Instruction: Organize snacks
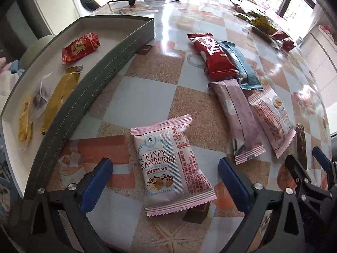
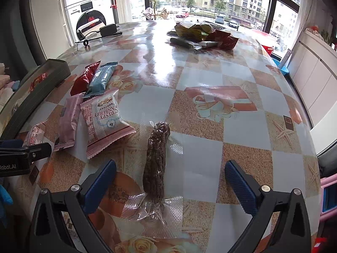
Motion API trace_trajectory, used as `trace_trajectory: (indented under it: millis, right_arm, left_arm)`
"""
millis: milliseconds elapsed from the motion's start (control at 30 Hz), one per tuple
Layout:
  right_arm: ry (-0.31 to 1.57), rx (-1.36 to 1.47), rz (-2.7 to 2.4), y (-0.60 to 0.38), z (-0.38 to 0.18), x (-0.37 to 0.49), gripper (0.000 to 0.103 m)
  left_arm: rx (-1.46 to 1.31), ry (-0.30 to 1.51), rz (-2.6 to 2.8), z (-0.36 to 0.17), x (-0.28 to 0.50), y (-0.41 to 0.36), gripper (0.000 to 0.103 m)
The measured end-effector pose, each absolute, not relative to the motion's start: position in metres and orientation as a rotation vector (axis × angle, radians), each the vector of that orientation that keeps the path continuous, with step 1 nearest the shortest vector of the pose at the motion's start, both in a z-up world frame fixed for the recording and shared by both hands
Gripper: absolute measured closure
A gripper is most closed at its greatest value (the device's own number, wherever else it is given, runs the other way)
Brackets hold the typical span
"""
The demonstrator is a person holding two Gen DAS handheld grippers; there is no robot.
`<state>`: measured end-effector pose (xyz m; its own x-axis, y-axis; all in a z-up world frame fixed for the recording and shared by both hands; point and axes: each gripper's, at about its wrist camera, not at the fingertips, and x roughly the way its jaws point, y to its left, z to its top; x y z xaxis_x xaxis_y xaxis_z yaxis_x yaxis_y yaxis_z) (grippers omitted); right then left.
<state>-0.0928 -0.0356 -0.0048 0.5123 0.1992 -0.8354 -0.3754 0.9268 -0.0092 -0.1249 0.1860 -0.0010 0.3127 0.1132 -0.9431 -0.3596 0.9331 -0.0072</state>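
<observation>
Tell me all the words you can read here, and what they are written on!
"CRISPY CRANBERRY": pink snack packet lying between the left tongs.
"CRISPY CRANBERRY": second pink packet, seen sideways in the right view.
"Robot.AI": side of the left tongs' black body.
Chinese characters and small red print on the packets, and the gold characters on the red packet in the box: too small or blurred to read.

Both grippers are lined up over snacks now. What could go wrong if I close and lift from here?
1. The left gripper straddles the Crispy Cranberry packet, which lies flat; the pads may slide off or only crumple it.
2. The right gripper is open around the dark clear-wrapped bar; pinching only loose film could let it slip.
3. The green box wall is raised, so a low carry could snag it.
</observation>
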Motion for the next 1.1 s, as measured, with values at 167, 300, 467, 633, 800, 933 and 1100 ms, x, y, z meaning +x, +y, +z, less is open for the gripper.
trace_trajectory:
  millis: [167,300,467,633,800,933,1100]
  right_arm:
    - [1.086,-0.237,0.373,-0.028,-0.003,-0.082,0.000]
    - [1.118,-0.272,0.399,-0.022,0.002,-0.082,0.031]
    - [1.142,-0.259,0.430,-0.022,0.007,-0.082,0.061]
    - [1.163,-0.115,0.479,-0.039,0.016,-0.080,0.061]
    - [1.155,-0.082,0.493,-0.040,0.034,-0.079,0.061]
    - [1.156,-0.040,0.531,-0.030,0.046,-0.077,0.061]
    - [1.155,-0.041,0.598,0.003,0.058,-0.077,0.061]
  left_arm:
    - [-0.184,1.189,0.247,0.006,-0.127,0.177,0.025]
    - [-0.140,1.167,0.175,0.011,-0.129,0.171,0.059]
    - [-0.208,1.160,0.100,0.014,-0.133,0.175,0.061]
    - [-0.215,1.147,0.077,0.022,-0.148,0.178,0.060]
    - [-0.208,1.103,0.058,0.034,-0.150,0.179,0.060]
    - [-0.200,1.060,0.054,0.046,-0.152,0.185,0.060]
    - [-0.212,1.012,0.074,0.060,-0.154,0.204,0.060]
